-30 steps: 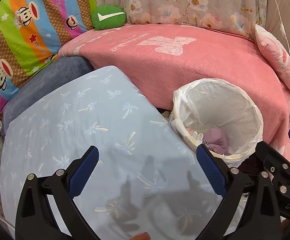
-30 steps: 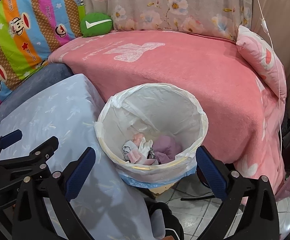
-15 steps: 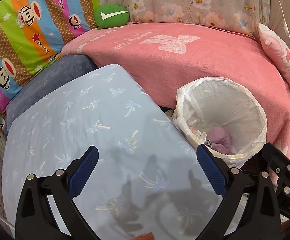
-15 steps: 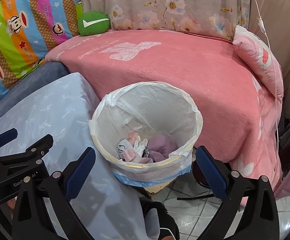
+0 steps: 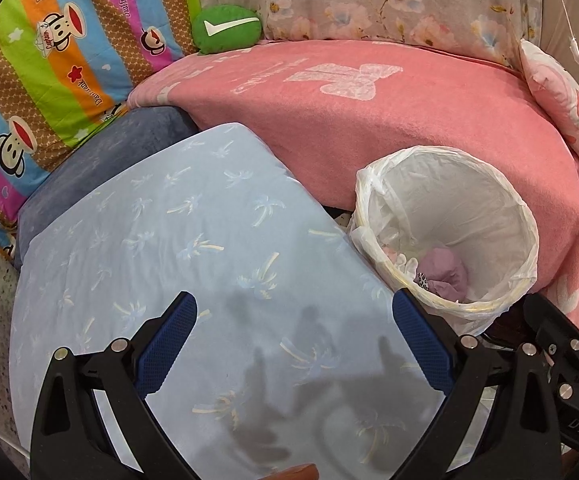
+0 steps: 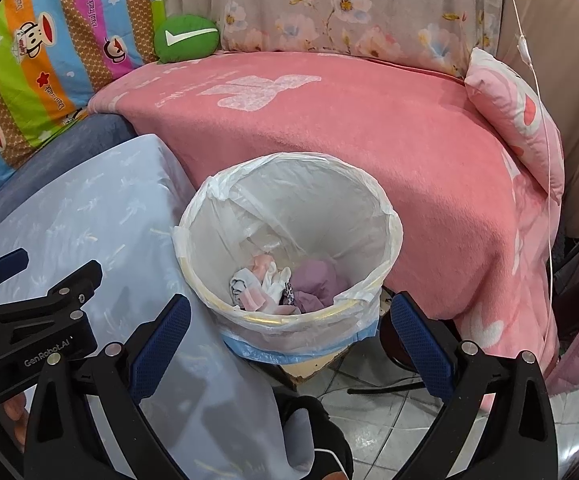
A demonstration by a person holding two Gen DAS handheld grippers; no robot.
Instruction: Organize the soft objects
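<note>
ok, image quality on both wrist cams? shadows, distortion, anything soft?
Left wrist: dark gripper shadows fall on the light blue cloth between the open fingers; strong fisheye bend, black corner vignette. Right wrist: even light, bin liner mildly bright but not blown out, clothes inside sharp; pink blanket edges curve with the lens.

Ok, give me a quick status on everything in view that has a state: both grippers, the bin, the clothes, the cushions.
Left gripper: open, empty, above the blue cover.
Right gripper: open, empty, over the bin's near rim.
Bin: upright, lined with a white bag, uncovered.
Soft clothes: crumpled at the bin's bottom.
Blue cover: spread flat.
Green cushion: resting at the pink blanket's back edge.
</note>
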